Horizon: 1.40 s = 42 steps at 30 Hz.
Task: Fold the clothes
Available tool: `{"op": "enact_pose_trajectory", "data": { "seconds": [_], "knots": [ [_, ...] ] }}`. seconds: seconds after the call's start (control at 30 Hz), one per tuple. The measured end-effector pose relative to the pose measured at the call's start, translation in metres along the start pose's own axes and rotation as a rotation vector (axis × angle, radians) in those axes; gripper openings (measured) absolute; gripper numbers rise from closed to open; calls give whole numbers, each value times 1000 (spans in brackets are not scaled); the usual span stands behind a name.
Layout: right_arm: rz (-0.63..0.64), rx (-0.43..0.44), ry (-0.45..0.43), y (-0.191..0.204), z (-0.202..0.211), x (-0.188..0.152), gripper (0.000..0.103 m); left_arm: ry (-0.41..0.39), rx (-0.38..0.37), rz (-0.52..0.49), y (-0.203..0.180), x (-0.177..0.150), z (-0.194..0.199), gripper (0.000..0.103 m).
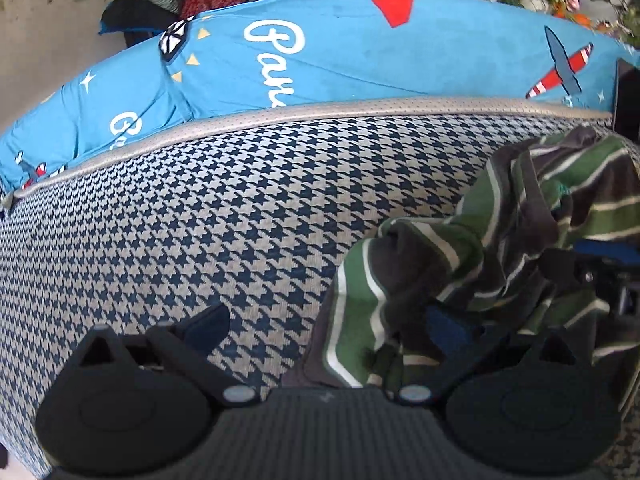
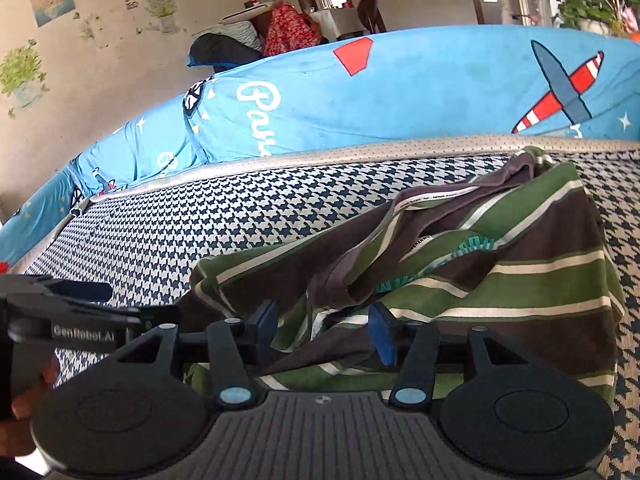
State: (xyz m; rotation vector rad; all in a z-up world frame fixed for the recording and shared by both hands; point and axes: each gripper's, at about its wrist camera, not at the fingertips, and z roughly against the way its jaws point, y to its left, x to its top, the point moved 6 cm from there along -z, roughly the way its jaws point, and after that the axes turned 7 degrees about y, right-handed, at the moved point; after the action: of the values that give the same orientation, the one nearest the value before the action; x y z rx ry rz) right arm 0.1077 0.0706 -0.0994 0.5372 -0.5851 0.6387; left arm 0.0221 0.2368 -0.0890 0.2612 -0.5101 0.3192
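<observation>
A green, brown and white striped shirt [image 2: 500, 272] lies crumpled on the houndstooth sofa seat [image 2: 168, 240]. My right gripper [image 2: 326, 330] is open, its blue pads either side of a fold at the shirt's near edge. My left gripper [image 1: 324, 328] is open. Its left finger [image 1: 208, 326] is over bare seat and its right finger [image 1: 444, 328] is under the shirt's left edge [image 1: 400, 280]. In the right wrist view the left gripper [image 2: 80, 292] shows at the left, beside the shirt.
A blue blanket [image 1: 340, 52] with planes and lettering covers the sofa back behind a grey piping edge [image 1: 280, 116]. The sofa seat [image 1: 180, 220] stretches to the left of the shirt. Room furniture and plants [image 2: 592, 4] stand far behind.
</observation>
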Motion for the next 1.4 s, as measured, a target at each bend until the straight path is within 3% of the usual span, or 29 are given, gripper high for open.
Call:
{"op": "enact_pose_trajectory", "data": {
  "seconds": [0.37,0.47,0.5,0.63,0.87,1.0,1.2,1.4],
  "knots": [
    [-146,58,37,-23,-41,12,49,10,4,-122,-35,0,-20,103],
    [-194,79,41,-28,-50,17,30,5,-2,-152,-42,3,-24,103],
    [-198,90,31,-29,-50,20,21,4,1,-161,-45,5,-27,103],
    [-200,149,-28,-25,-45,37,17,-12,3,-160,-51,15,-31,103],
    [-199,262,-120,-15,-35,70,17,-70,-73,-170,-65,34,-31,103],
    [-194,303,-175,-12,-29,90,17,-98,-48,-194,-70,43,-38,103],
    [-204,370,-237,-16,-19,110,16,-101,48,-64,-56,71,-62,103],
    [-219,420,-303,-22,-6,127,16,-110,213,139,-28,106,-70,103]
  ]
}}
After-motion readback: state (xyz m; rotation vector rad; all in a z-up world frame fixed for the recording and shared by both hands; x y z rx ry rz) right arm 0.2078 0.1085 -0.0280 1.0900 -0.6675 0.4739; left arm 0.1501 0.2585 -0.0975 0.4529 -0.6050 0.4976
